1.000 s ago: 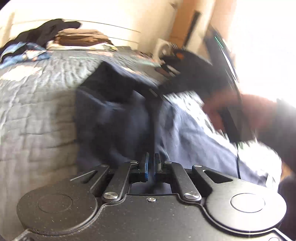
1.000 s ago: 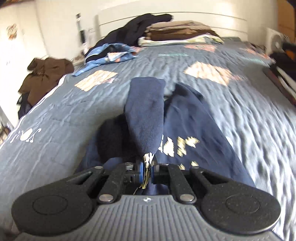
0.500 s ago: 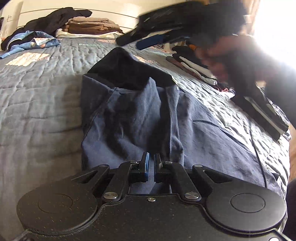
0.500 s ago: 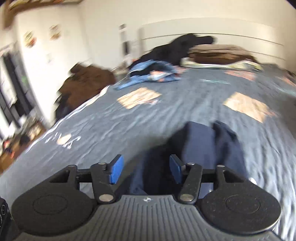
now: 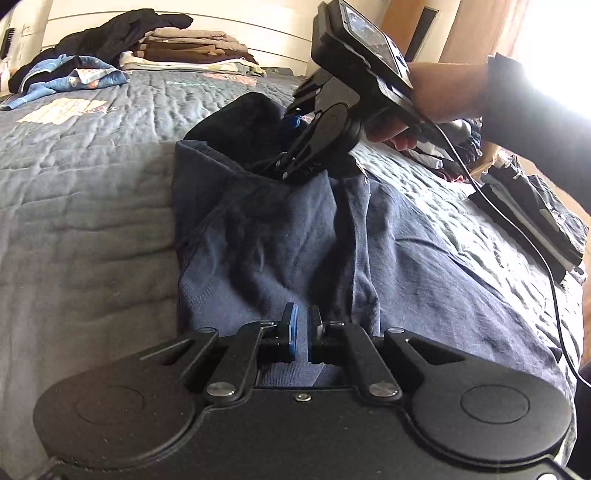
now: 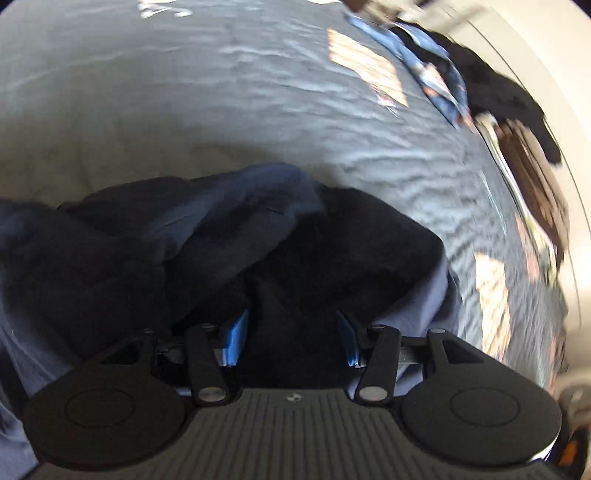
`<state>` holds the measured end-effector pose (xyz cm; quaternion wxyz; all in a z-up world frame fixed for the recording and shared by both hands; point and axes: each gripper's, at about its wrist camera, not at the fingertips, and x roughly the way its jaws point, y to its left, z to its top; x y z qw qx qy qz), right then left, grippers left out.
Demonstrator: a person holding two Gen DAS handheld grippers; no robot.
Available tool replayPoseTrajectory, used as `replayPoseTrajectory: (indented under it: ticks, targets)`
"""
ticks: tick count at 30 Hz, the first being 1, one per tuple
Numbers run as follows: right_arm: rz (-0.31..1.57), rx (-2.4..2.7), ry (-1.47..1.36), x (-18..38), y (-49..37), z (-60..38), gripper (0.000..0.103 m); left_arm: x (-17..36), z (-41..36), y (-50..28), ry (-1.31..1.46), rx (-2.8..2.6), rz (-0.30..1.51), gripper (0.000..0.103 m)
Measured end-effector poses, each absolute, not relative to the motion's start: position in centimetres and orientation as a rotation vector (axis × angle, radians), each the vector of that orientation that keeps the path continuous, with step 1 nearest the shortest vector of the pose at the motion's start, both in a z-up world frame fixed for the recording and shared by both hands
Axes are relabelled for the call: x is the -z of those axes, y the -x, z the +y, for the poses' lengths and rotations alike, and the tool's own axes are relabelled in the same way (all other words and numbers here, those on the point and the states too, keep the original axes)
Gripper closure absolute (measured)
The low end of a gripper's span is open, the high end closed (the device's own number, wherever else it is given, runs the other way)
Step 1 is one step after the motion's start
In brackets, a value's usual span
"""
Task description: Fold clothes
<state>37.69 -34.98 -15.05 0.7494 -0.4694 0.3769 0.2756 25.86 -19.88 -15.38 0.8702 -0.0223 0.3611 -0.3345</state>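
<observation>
I count one navy garment (image 5: 295, 236) spread in front of me on one quilted bed (image 5: 81, 206). I hold two tongs: my left tongs (image 5: 300, 334) and my right tongs (image 6: 291, 338). At the headboard there is one stack of folded clothes (image 5: 192, 50), one loose black garment (image 5: 122, 31) and one blue patterned garment (image 5: 74, 75). One more pile of dark clothes (image 5: 532, 218) lies at the bed's edge.

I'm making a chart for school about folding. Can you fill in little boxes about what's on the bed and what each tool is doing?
garment: navy sweatshirt, rumpled, lying on the bed
bed cover: grey quilt
left tool: nearly shut, low at the sweatshirt's near edge; grip unclear
right tool: open, fingers down over the dark fabric at the far end
background: folded clothes stack by the headboard
</observation>
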Motion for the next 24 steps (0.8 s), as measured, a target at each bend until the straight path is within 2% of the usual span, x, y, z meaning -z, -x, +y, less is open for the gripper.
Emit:
replayPoseTrajectory:
  ticks: [4, 5, 6, 7, 8, 12, 24]
  targets:
    - [0.756, -0.684, 1.226, 16.2, -36.4, -34.0, 0.052, 15.4, -20.0, -25.9, 0.047, 0.697, 0.761, 0.097]
    - [0.761, -0.706, 1.263, 16.6, -36.3, -33.7, 0.062, 15.4, -20.0, -25.9, 0.045, 0.697, 0.762, 0.097]
    - [0.766, -0.727, 1.298, 17.1, -36.2, -33.5, 0.084, 15.4, -20.1, -25.9, 0.042, 0.698, 0.763, 0.097]
    - [0.775, -0.738, 1.317, 17.3, -36.2, -33.2, 0.093, 15.5, -20.1, -25.8, 0.04, 0.698, 0.763, 0.097]
    - [0.784, -0.747, 1.335, 17.6, -36.2, -32.9, 0.096, 15.5, -20.1, -25.8, 0.037, 0.698, 0.764, 0.097]
    - [0.785, -0.725, 1.269, 16.1, -37.5, -32.7, 0.099, 15.4, -20.0, -25.8, 0.047, 0.698, 0.759, 0.097]
    - [0.676, -0.719, 0.77, 3.3, -40.0, -34.7, 0.1, 15.5, -20.0, -26.0, 0.04, 0.665, 0.776, 0.097]
